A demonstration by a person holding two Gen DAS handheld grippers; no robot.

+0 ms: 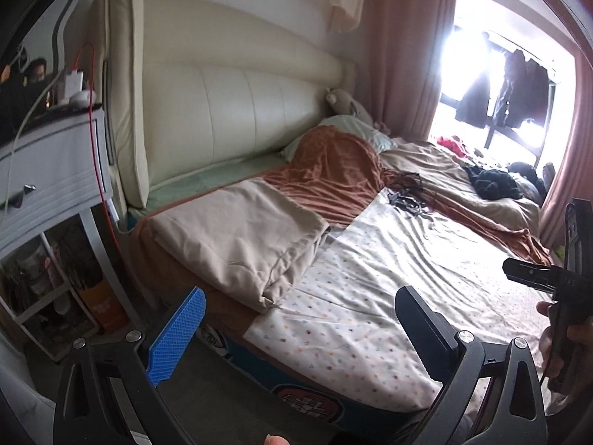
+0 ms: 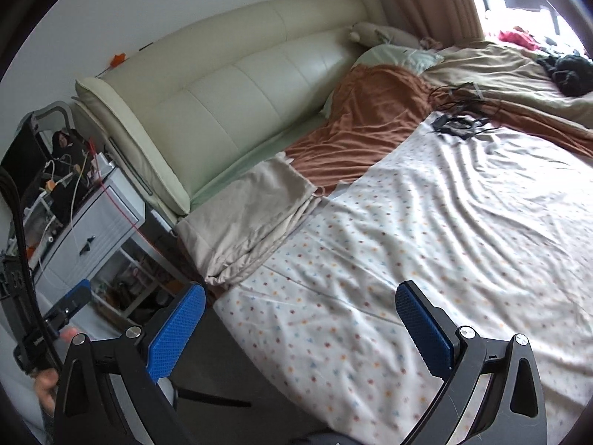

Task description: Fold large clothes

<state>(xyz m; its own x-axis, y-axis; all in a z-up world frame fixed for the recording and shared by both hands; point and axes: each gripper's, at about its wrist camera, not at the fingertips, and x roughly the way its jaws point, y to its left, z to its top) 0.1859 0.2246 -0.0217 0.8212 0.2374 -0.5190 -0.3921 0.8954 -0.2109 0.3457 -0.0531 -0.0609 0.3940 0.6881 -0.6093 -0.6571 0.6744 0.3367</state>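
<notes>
Left gripper point(image 1: 300, 328) and right gripper point(image 2: 300, 328), fingers spread wide and holding nothing, above the bed's near edge. Beyond them, dotted white sheet point(image 2: 426, 230) lies flat; folded beige cloth point(image 1: 237, 233) beside it; cream headboard point(image 1: 229, 111) behind.

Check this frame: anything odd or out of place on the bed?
Yes. A tangle of black cables lies on the far edge of the dotted sheet, where folding could snag it. Dark clothes sit heaped near the window.

home bedroom | bed point(image 1: 370, 278), padded headboard point(image 1: 237, 111), curtains point(image 1: 411, 55), nightstand point(image 1: 52, 170)
</notes>
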